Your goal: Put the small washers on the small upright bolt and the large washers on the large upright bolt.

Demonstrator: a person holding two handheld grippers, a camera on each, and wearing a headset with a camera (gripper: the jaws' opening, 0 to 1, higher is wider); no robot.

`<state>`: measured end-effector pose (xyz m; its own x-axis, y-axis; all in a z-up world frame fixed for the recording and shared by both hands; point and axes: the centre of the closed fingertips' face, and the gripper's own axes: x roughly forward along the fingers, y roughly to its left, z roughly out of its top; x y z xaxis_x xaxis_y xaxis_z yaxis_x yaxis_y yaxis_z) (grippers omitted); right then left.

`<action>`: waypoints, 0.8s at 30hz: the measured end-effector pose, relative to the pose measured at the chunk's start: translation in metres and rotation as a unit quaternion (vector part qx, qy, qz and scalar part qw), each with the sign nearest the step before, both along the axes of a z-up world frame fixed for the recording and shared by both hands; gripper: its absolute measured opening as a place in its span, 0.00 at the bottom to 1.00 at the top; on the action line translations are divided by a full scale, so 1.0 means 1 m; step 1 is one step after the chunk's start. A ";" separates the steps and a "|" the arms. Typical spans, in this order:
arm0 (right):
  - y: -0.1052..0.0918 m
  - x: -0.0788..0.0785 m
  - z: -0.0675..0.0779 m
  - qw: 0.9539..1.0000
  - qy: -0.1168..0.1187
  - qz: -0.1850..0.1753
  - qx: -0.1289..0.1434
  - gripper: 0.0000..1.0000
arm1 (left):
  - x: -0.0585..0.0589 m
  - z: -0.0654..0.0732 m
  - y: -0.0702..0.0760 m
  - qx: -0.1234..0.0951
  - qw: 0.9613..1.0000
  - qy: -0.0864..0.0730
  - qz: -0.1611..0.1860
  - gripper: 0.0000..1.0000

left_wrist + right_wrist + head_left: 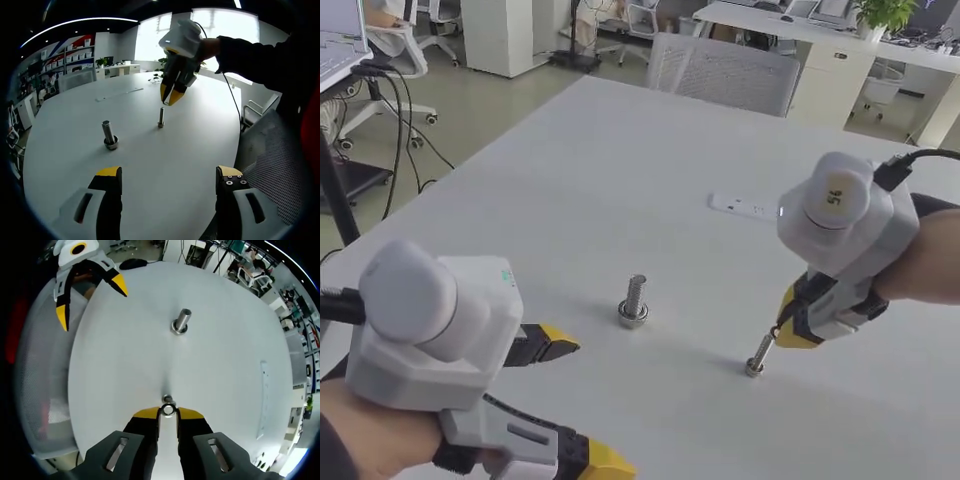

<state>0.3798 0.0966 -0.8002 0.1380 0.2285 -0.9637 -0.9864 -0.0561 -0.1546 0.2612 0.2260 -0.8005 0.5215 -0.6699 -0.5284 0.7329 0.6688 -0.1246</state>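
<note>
The white table [620, 150] serves as the workbench. At its near left the left gripper [169, 172] hovers, jaws spread wide with nothing between them. The right gripper [788, 328] hangs at the near right. The large bolt [634, 298] stands upright mid-table. The small bolt [757, 356] stands to its right and nearer, well apart, directly under the right gripper's tips. Those jaws are pinched narrow on a small washer [169, 410], held by its rim with the hole clear, just above the bolt's tip. The washer looks thin, stiff, light and slick, so an edge grip suits it, though it could slip or tilt.
</note>
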 end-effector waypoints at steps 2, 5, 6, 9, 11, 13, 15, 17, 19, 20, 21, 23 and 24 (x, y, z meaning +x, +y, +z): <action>0.000 0.001 0.000 1.000 0.000 0.000 0.000 0.14 | 0.000 0.000 0.000 0.000 1.000 0.000 0.000 0.76; -0.001 0.003 -0.002 1.000 0.000 0.000 -0.001 0.14 | 0.000 0.000 -0.001 0.000 1.000 0.000 0.000 0.76; -0.001 0.003 -0.002 1.000 0.002 -0.001 -0.002 0.14 | 0.000 0.000 -0.001 0.000 1.000 0.000 0.001 0.76; -0.001 0.003 -0.004 1.000 0.002 -0.001 -0.002 0.14 | 0.000 0.000 -0.001 0.001 1.000 0.000 0.001 0.76; -0.001 0.004 -0.005 1.000 0.002 0.000 -0.002 0.14 | 0.000 -0.001 -0.001 0.002 1.000 0.001 0.001 0.76; 0.000 0.004 -0.006 1.000 0.002 0.001 -0.002 0.14 | -0.001 -0.002 -0.001 0.002 1.000 0.001 0.000 0.76; 0.000 0.004 -0.007 1.000 0.003 0.000 -0.003 0.14 | -0.002 -0.002 -0.001 0.002 1.000 0.002 0.001 0.76; 0.001 0.003 -0.007 1.000 0.004 0.002 -0.003 0.14 | -0.002 -0.002 0.000 0.002 1.000 0.002 0.002 0.76; 0.001 0.003 -0.009 1.000 0.005 0.002 -0.004 0.14 | -0.003 -0.002 0.000 0.001 1.000 0.002 0.002 0.76; 0.001 0.003 -0.010 1.000 0.006 0.002 -0.005 0.14 | -0.003 -0.002 0.000 0.002 1.000 0.002 0.002 0.76; 0.001 0.004 -0.010 1.000 0.006 0.002 -0.006 0.14 | -0.003 -0.002 0.000 0.003 1.000 0.002 0.002 0.76; 0.000 0.004 -0.011 1.000 0.007 0.003 -0.007 0.14 | -0.004 -0.002 0.000 0.002 1.000 0.002 0.002 0.76; 0.000 0.003 -0.011 1.000 0.007 0.003 -0.007 0.14 | -0.004 -0.001 0.000 0.002 1.000 0.002 0.003 0.76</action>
<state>0.3830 0.0968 -0.8112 0.1234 0.2150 -0.9688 -0.9881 -0.0639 -0.1400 0.2574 0.2261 -0.8020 0.5231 -0.6653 -0.5328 0.7286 0.6733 -0.1254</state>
